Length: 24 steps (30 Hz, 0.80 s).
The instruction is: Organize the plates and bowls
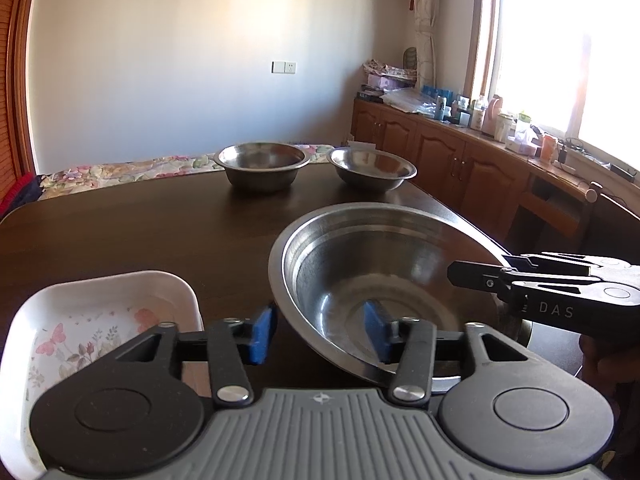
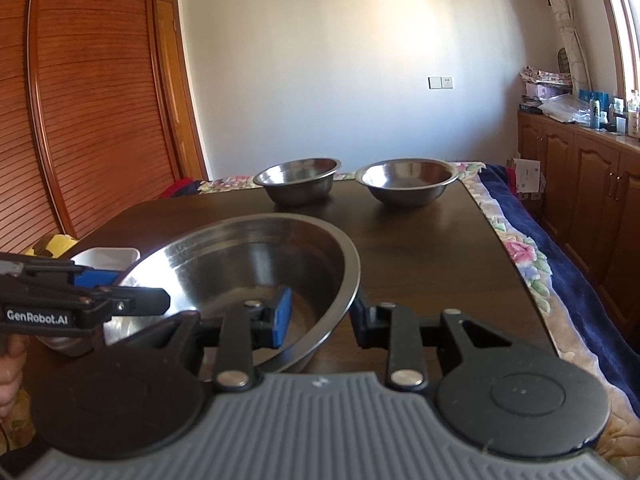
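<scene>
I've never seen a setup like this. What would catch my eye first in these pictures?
First, the large shiny steel bowl at the near edge of the dark wooden table, tilted, with both open grippers, left and right, straddling its rim. Next, two smaller steel bowls side by side at the far edge. A white floral tray lies near left.

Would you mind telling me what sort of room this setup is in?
Most likely a lived-in bedroom at home: a floral bedspread lies beside the dark wooden table, a louvered wooden wardrobe fills one wall, and wooden cabinets under the window carry bottles and boxes.
</scene>
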Tool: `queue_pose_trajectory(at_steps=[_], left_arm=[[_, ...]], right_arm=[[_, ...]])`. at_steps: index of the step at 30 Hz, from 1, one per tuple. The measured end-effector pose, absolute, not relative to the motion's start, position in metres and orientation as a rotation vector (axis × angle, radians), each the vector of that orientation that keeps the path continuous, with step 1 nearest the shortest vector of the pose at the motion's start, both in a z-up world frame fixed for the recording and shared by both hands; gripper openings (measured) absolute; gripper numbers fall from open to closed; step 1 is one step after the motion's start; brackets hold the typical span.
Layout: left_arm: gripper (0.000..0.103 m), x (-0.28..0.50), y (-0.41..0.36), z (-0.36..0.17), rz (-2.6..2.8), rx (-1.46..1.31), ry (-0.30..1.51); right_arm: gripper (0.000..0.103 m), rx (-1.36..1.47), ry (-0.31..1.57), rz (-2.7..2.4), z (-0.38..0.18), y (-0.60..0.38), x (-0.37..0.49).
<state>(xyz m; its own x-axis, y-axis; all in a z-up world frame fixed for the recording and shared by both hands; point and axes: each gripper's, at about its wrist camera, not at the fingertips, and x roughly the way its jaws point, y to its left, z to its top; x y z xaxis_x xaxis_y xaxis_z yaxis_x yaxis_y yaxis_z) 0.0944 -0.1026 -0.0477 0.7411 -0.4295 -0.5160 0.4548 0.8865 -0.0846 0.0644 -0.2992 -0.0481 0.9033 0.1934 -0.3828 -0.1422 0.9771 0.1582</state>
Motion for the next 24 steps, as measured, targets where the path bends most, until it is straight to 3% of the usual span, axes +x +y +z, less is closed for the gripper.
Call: queue_pose_trajectory(at_steps=[5, 24], left_arm=[[0.071, 0.096, -0.097, -0.043, -0.470, 0.034, 0.540], [0.082, 0.098, -0.082, -0.013, -0.442, 0.008, 0.464]], right_arm=[[0.038, 0.123, 0.386, 0.167, -0.040, -0.302, 0.061], [0.045, -0.034, 0.275, 0.112, 0.029, -0.337, 0.042]])
